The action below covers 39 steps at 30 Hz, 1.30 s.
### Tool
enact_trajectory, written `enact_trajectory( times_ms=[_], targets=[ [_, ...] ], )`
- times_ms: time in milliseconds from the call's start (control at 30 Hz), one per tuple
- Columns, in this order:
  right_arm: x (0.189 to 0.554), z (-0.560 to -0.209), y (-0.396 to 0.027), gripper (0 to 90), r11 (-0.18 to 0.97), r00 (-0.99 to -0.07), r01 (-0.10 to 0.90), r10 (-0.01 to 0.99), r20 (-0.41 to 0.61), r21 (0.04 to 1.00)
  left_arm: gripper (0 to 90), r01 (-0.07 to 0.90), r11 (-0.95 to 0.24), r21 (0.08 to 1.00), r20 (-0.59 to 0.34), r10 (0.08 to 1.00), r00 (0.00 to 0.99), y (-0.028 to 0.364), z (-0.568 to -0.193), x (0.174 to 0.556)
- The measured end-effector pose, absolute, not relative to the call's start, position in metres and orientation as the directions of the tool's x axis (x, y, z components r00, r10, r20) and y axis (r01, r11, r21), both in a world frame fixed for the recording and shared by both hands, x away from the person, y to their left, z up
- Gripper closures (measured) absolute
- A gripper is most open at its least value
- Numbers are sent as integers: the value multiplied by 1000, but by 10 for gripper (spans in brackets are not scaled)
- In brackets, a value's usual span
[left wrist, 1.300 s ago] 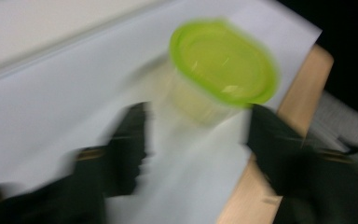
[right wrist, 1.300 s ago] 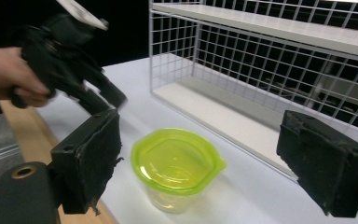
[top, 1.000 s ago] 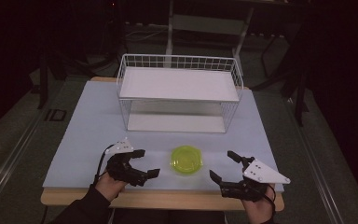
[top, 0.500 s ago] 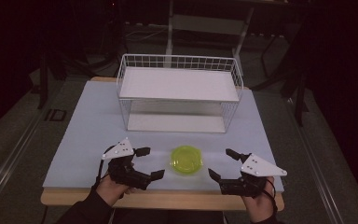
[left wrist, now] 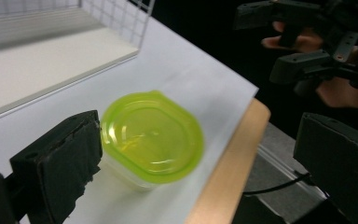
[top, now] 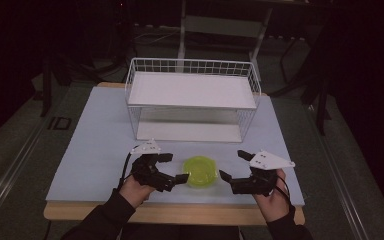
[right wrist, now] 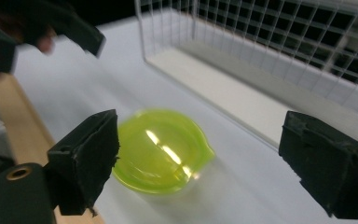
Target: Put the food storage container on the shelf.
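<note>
At the centre of the high view sits a lime-green container (top: 200, 171) of glossy, see-through plastic, with bright glints on its smooth lid. The counter (top: 95, 145) has a matt pale top and a bare wood front edge. The rack (top: 192, 100) above is white-coated wire with matt white shelves. Gripper pads (right wrist: 86, 161) look rough, matt black.

Round yellow-green lidded plastic container (top: 200, 171) sits between left gripper (top: 171, 168) and right gripper (top: 232, 166); white wire-mesh shelf rack (top: 192, 99) stands beyond both.
</note>
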State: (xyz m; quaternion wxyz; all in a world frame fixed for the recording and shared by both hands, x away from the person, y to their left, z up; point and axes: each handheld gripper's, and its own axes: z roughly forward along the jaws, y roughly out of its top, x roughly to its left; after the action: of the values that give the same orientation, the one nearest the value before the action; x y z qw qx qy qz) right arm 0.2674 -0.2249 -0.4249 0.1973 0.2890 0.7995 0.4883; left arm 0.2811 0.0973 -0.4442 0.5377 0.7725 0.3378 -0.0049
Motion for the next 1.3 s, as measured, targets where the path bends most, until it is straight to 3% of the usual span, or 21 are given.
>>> enact_trajectory(
  times_ms=[33, 167, 267, 433, 500, 600, 700, 933, 967, 1133, 1200, 1300],
  targets=[
    [270, -426, -224, 139, 377, -741, 282, 670, -49, 882, 41, 552, -194, 811, -380, 543, 749, 95, -448, 284],
    [286, -437, -225, 134, 330, -724, 417, 683, 91, 847, 68, 603, -182, 776, -413, 576, 705, 94, -459, 294],
    [296, -446, -221, 123, 341, -714, 457, 691, 110, 821, 163, 635, -184, 750, -417, 615, 670, 92, -467, 299],
    [309, -459, -214, 155, 337, -669, 611, 703, 240, 716, 164, 716, -143, 683, -486, 642, 592, 89, -484, 306],
    [312, -461, -214, 155, 327, -667, 627, 694, 271, 707, 164, 738, -126, 663, -507, 650, 566, 88, -489, 308],
    [323, -471, -214, 155, 276, -621, 712, 677, 394, 646, 164, 761, -95, 642, -538, 651, 536, 88, -496, 310],
    [327, -476, -211, 166, 250, -585, 747, 688, 429, 617, 164, 774, -88, 627, -551, 652, 521, 87, -501, 311],
    [330, -485, -211, 444, 198, -512, 821, 671, 536, 535, 385, 799, -109, 592, -571, 643, 511, 83, -512, 310],
    [330, -487, -211, 454, 205, -512, 824, 670, 537, 529, 395, 799, -106, 592, -571, 644, 509, 82, -513, 310],
    [329, -491, -211, 670, 210, -490, 846, 667, 561, 490, 576, 802, -100, 589, -586, 632, 508, 82, -513, 309],
    [328, -491, -211, 722, 203, -485, 852, 651, 584, 482, 667, 804, -102, 586, -591, 625, 510, 82, -512, 307],
    [326, -491, -209, 763, 200, -484, 854, 642, 595, 480, 707, 813, -92, 575, -595, 635, 493, 84, -509, 305]
  ],
)
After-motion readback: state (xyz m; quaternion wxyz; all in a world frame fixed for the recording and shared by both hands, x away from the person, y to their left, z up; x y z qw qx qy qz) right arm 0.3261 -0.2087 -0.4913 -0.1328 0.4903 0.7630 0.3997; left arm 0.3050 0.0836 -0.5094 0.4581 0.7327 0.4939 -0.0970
